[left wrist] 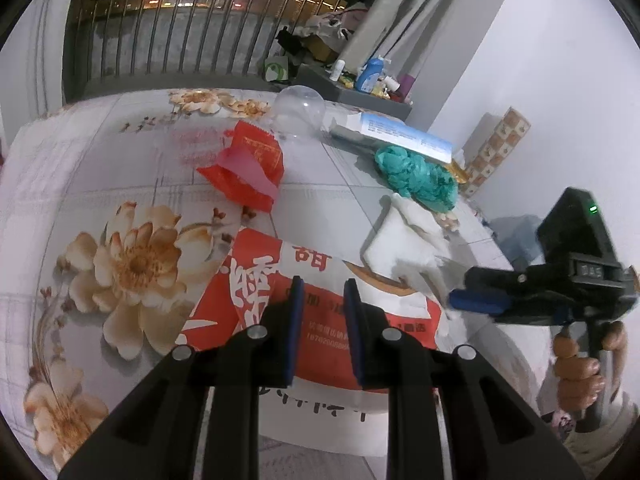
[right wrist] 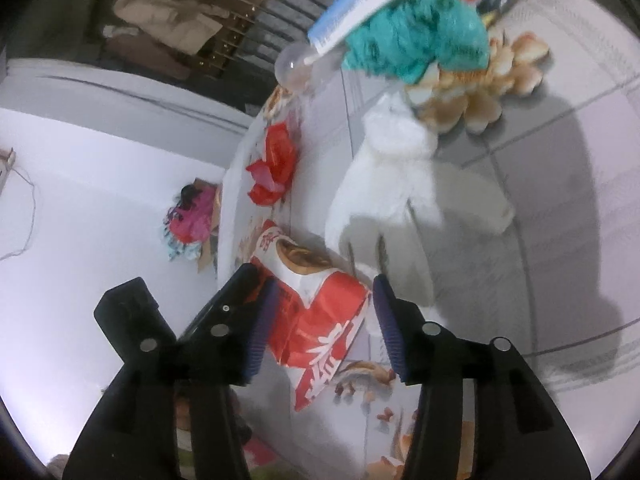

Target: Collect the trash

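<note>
Red-and-white bag [left wrist: 320, 272]: lying flat at the near edge of the floral table [left wrist: 120, 184].
Left gripper [left wrist: 322, 292]: fingers spread, above the bag, empty.
Right gripper [right wrist: 322, 300]: fingers wide apart over the same bag, holding nothing.
White tissue [right wrist: 384, 184]: just beside the bag.

The left wrist view looks close along its fingers across the floral table [left wrist: 120, 184] toward a railing [left wrist: 192, 32]. The right wrist view looks down from the other side. Both share the red-and-white paper bag [left wrist: 320, 280] [right wrist: 316, 316].

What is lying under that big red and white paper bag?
The red and white paper bag lies on the flowered tablecloth, its corner overlapping white crumpled paper. Anything beneath its middle is covered.
</note>
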`<control>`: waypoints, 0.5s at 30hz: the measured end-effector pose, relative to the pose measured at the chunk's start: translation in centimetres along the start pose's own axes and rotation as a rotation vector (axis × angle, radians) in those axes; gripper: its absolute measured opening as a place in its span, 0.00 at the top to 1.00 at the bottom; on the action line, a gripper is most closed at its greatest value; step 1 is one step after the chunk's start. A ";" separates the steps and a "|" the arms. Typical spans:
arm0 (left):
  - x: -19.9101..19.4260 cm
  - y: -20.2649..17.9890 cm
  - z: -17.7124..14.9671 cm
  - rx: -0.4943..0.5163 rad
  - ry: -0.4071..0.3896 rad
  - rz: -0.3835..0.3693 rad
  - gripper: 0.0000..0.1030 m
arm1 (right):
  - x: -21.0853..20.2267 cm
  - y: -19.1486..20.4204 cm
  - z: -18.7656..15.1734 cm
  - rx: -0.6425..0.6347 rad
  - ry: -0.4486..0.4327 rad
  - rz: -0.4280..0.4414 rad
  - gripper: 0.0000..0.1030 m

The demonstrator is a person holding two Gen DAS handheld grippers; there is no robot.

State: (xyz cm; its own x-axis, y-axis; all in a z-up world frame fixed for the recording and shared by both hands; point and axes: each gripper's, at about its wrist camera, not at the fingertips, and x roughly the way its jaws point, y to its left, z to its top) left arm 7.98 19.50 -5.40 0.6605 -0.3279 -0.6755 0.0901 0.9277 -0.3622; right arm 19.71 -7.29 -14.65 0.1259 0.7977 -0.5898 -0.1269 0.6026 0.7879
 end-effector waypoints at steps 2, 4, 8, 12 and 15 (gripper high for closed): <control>-0.4 0.4 -0.6 -0.016 -0.014 -0.022 0.81 | 0.5 0.0 -0.3 0.012 0.024 0.024 0.52; -0.7 0.7 -1.2 -0.024 -0.030 -0.042 0.81 | 1.0 0.0 -0.7 0.027 0.048 0.048 0.48; -1.1 0.7 -1.7 -0.013 -0.048 -0.048 0.81 | 1.3 -0.5 -1.1 0.060 0.064 0.069 0.48; -1.1 0.7 -1.8 -0.017 -0.052 -0.051 0.81 | 1.1 -0.7 -1.5 0.096 0.082 0.079 0.49; -1.1 0.8 -1.8 -0.018 -0.054 -0.051 0.81 | 0.7 -0.8 -2.1 0.103 0.095 0.063 0.50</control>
State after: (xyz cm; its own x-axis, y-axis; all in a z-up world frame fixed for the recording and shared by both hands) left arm 6.02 20.23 -6.11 0.6947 -0.3638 -0.6205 0.1114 0.9066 -0.4069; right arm 17.85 -7.15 -16.11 0.0263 0.8353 -0.5491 -0.0297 0.5497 0.8348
